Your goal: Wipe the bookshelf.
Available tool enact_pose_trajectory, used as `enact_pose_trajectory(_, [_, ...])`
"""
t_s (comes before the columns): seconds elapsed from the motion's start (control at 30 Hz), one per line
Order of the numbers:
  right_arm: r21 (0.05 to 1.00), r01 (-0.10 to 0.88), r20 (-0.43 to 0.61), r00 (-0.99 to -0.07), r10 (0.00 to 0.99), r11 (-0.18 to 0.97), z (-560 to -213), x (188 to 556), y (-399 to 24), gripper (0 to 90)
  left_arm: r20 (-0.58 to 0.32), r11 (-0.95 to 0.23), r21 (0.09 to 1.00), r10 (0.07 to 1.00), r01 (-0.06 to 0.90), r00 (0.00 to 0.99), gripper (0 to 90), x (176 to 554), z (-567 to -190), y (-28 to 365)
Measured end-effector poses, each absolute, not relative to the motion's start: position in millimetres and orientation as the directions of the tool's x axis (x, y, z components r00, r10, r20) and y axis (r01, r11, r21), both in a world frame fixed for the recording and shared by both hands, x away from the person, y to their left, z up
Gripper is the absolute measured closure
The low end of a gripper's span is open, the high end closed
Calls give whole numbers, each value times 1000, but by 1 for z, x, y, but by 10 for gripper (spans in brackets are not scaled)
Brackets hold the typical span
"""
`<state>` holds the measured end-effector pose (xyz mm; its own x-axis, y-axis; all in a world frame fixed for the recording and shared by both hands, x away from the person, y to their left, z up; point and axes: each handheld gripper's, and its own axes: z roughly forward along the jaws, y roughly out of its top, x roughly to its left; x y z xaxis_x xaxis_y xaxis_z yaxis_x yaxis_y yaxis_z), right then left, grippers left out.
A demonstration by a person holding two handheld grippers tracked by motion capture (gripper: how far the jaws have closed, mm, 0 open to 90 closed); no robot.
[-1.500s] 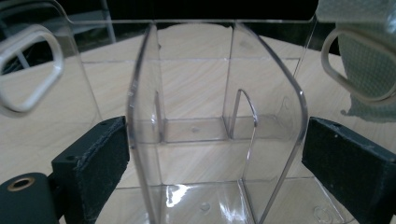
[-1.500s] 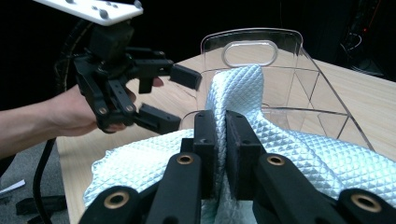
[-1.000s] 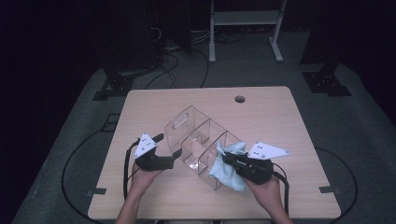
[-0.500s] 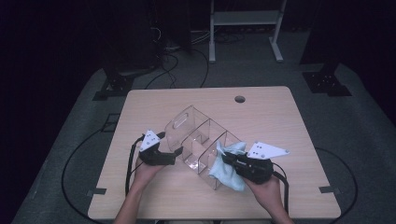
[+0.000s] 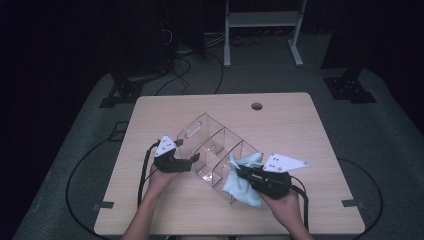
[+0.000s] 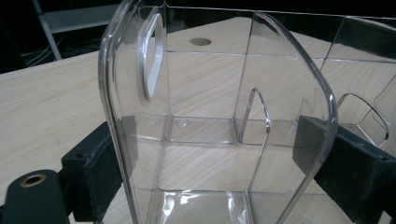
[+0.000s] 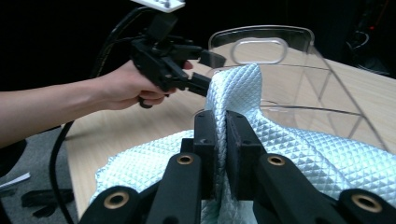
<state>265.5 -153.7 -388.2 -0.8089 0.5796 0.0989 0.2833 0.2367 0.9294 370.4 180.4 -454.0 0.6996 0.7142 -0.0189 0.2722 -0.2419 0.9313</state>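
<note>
High view: clear plastic divided organizer point(image 5: 212, 150) stands near the middle of the wooden table point(image 5: 300, 125), set diagonally. Left gripper point(image 5: 192, 161) is at the organizer's near-left end; its jaws have just been closing, with the end wall between them. Right gripper point(image 5: 239, 171) is at the organizer's near-right corner, clamped on a light blue cloth point(image 5: 240, 182) that drapes over the rim there and down onto the table. Left gripper view: jaws stand wide, one either side of the organizer point(image 6: 215, 116) end panel with the oval handle cut-out; I cannot tell whether the pads press the plastic yet. Right gripper view: jaws narrow, pinching a fold of the quilted microfibre cloth point(image 7: 289, 154); left gripper point(image 7: 205, 70) visible beyond at the organizer point(image 7: 280, 60) wall. Judgement: this is wiping the organizer. To do it well, seat the left pads square on the wall before wiping, brace low so the light box does not skid or tip, and keep the cloth bunched ahead of the right jaws. No brand, label or writing legible.
</note>
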Motion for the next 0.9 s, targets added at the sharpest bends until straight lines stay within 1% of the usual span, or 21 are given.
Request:
enact_pose_trajectory(0.2, [929,274,88,-817,570,249,-389,261,-149,830,-14,-250,929,714,273,700,111,369,-453,180])
enact_pose_trajectory(0.4, [928,281,90,-806,585,244,-389,263,-157,831,-11,-256,929,703,268,711,97,362,-453,178])
enact_pose_trajectory(0.6, [930,288,85,-774,628,229,-390,266,-175,831,-5,-264,931,680,252,733,97,353,-454,175])
enact_pose_trajectory(0.73, [928,298,85,-753,653,222,-389,269,-186,831,-17,-256,934,665,249,747,97,348,-454,171])
enact_pose_trajectory(0.9, [925,307,75,-726,684,224,-388,274,-201,831,-5,-278,932,632,233,775,100,340,-453,163])
